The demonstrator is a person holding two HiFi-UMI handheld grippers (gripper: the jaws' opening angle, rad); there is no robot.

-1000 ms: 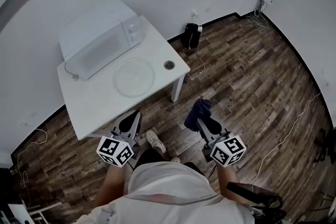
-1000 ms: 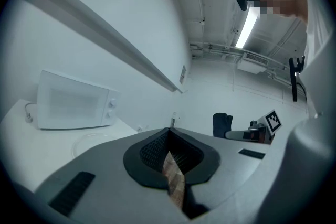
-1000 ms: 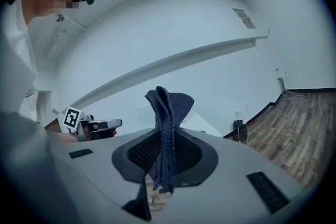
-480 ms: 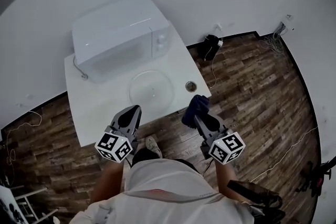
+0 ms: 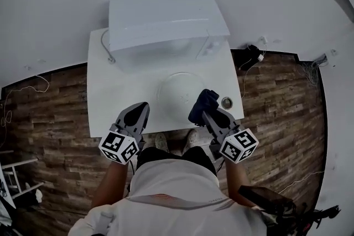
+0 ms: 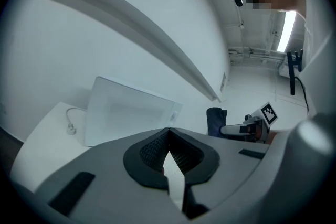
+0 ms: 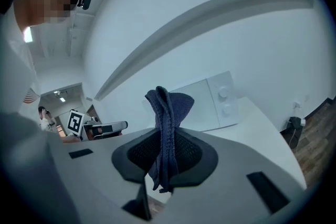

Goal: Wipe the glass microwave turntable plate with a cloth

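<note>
Glass plate clear, flat on table; right tongs clamp dark cloth; left tongs closed, empty.

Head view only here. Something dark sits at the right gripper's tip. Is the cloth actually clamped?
Observer: Yes. The right gripper view shows the right gripper shut on the dark blue cloth, which sticks up bunched from between the jaws.
Operator: Left one holding anything?
Observer: No. In the left gripper view, the left gripper has its jaw tips together with nothing between them.
Operator: Door state?
Observer: The microwave door looks closed in the right gripper view, and two round knobs show on its panel.
</note>
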